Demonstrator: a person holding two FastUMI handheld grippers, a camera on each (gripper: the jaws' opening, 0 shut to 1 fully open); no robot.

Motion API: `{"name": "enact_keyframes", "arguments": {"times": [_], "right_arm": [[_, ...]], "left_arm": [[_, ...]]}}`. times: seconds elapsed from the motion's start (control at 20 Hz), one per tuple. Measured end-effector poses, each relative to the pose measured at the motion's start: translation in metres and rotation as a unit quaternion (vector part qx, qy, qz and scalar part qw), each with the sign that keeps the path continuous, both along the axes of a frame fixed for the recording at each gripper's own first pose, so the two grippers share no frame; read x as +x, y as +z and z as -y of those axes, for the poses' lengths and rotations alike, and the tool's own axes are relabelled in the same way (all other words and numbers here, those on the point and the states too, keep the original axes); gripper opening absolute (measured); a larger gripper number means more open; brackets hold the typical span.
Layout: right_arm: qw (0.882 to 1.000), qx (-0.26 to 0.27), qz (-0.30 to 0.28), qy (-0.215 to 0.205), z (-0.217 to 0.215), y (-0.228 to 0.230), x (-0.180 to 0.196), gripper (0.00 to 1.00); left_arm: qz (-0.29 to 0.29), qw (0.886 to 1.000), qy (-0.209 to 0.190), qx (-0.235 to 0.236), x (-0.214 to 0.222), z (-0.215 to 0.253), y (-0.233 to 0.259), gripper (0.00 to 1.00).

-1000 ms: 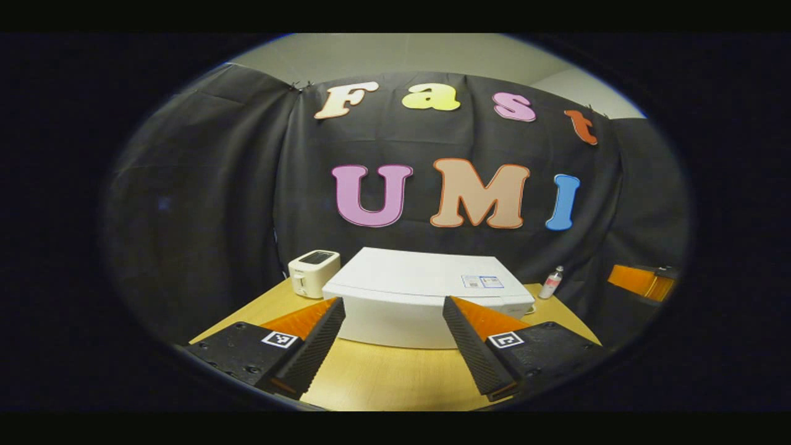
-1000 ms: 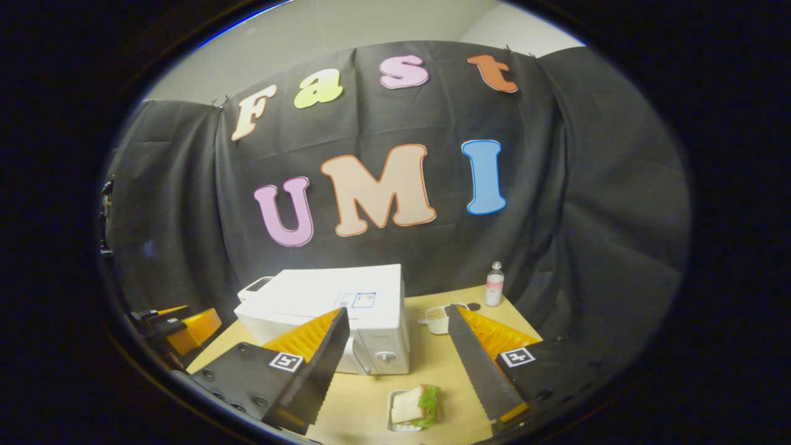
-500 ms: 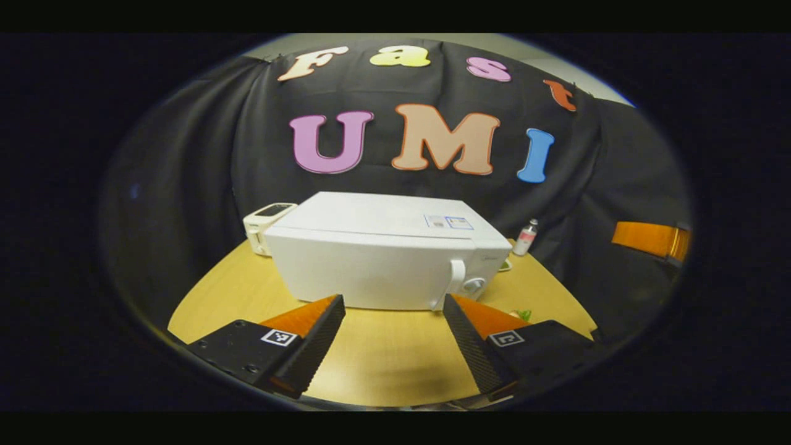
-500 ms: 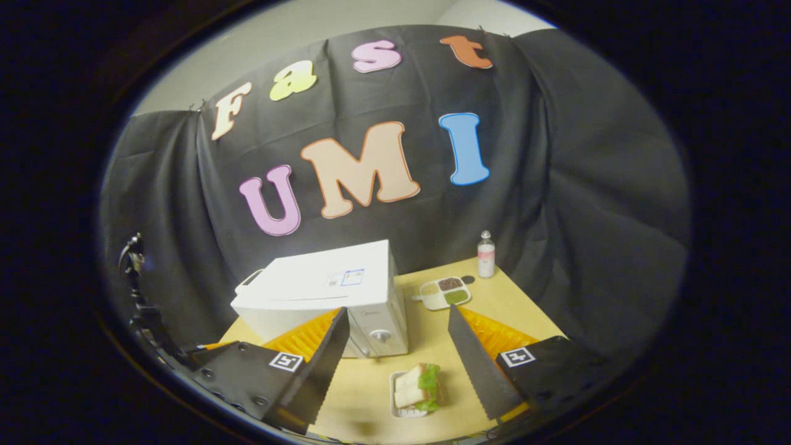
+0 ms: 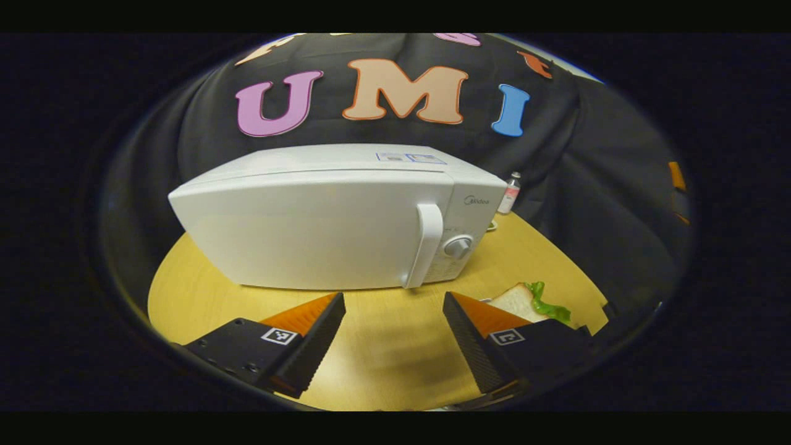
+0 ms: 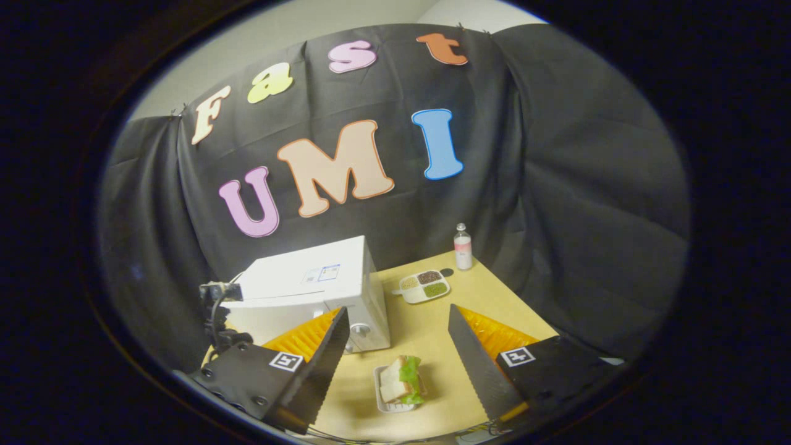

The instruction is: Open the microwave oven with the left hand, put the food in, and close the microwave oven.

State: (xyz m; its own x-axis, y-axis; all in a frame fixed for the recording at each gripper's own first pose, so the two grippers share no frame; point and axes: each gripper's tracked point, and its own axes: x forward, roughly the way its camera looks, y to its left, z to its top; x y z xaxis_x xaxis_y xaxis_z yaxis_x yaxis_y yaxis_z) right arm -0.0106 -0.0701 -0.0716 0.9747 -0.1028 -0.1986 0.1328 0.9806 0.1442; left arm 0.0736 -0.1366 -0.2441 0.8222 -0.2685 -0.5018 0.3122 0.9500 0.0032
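White microwave (image 5: 321, 222) shut, one sandwich (image 6: 398, 383), two claws agape

Closed microwave (image 5: 321, 222) beyond parted fingers (image 5: 312, 343)

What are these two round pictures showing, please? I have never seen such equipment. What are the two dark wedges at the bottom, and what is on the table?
There is no robot here. A person carries one hand-held gripper in each hand, and a small camera rides on each, looking forward along its two fingers. The wedges at the bottom of each picture are those fingers.

The left gripper view shows the left hand-held gripper, open and holding nothing, facing the closed door of a white microwave oven near its handle.

The right gripper view shows the right hand-held gripper, also open and empty, above a sandwich lying in a small tray.

On the wooden table there are also a divided dish with small portions and a small bottle.
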Motion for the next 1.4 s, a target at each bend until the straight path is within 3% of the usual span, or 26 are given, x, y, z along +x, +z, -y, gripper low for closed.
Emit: {"name": "enact_keyframes", "arguments": {"times": [0.05, 0.1, 0.15, 0.25, 0.3, 0.35, 0.45, 0.5, 0.55, 0.6, 0.7, 0.75, 0.8, 1.0, 1.05, 1.15, 1.4], "right_arm": [[1.0, 0.004, 0.001, -0.002, 0.0, 0.001, 0.0, 0.99], [1.0, 0.007, 0.003, -0.003, 0.001, 0.002, 0.0, 0.99], [1.0, 0.009, 0.005, -0.006, 0.002, 0.004, 0.0, 0.92], [1.0, 0.01, 0.004, -0.01, 0.005, 0.003, 0.0, 0.92], [1.0, 0.009, 0.002, -0.012, 0.007, 0.001, 0.0, 0.99], [1.0, 0.009, -0.001, -0.014, 0.008, 0.0, 0.0, 0.92], [1.0, 0.012, -0.004, -0.015, 0.009, 0.001, -0.001, 0.92], [1.0, 0.015, -0.003, -0.017, 0.01, 0.001, -0.001, 0.99], [1.0, 0.016, -0.001, -0.02, 0.011, 0.002, 0.0, 0.99], [1.0, 0.016, 0.0, -0.023, 0.013, 0.003, -0.001, 0.92], [0.999, 0.014, -0.002, -0.03, 0.016, 0.002, -0.001, 0.92], [0.999, 0.014, -0.002, -0.032, 0.018, 0.002, -0.002, 0.99], [0.999, 0.014, -0.002, -0.035, 0.019, 0.002, -0.002, 0.92], [0.999, 0.012, -0.005, -0.039, 0.021, 0.0, -0.002, 0.92], [0.999, 0.011, -0.006, -0.038, 0.021, 0.0, -0.003, 0.92], [0.999, 0.009, -0.008, -0.037, 0.019, -0.002, -0.003, 0.92], [0.999, 0.005, -0.015, -0.036, 0.017, -0.009, -0.006, 0.92]], "left_arm": [[-0.002, 1.0, -0.002, -0.002, 0.005, 0.004, -0.003, 0.97], [0.001, 1.0, 0.001, -0.002, 0.013, 0.006, -0.003, 0.97], [0.002, 1.0, -0.001, 0.003, 0.021, 0.01, -0.006, 0.97], [0.002, 1.0, -0.006, 0.014, 0.031, 0.015, -0.01, 0.96], [0.002, 1.0, -0.007, 0.015, 0.037, 0.018, -0.011, 0.95], [0.0, 1.0, -0.007, 0.014, 0.044, 0.023, -0.015, 0.9], [-0.009, 1.0, -0.008, 0.019, 0.055, 0.027, -0.022, 0.86], [-0.011, 1.0, -0.009, 0.022, 0.06, 0.03, -0.023, 0.84], [-0.011, 1.0, -0.011, 0.024, 0.063, 0.032, -0.024, 0.81], [-0.014, 0.999, -0.013, 0.028, 0.067, 0.034, -0.026, 0.79], [-0.022, 0.999, -0.015, 0.031, 0.07, 0.037, -0.029, 0.73], [-0.027, 0.999, -0.015, 0.029, 0.069, 0.039, -0.032, 0.72], [-0.029, 0.999, -0.014, 0.029, 0.07, 0.04, -0.034, 0.7], [-0.035, 0.999, -0.004, 0.038, 0.075, 0.038, -0.039, 0.51], [-0.038, 0.999, -0.003, 0.037, 0.074, 0.039, -0.04, 0.35], [-0.039, 0.998, -0.003, 0.043, 0.073, 0.039, -0.04, 0.24], [-0.036, 0.999, 0.005, 0.038, 0.073, 0.038, -0.039, 0.19]]}}
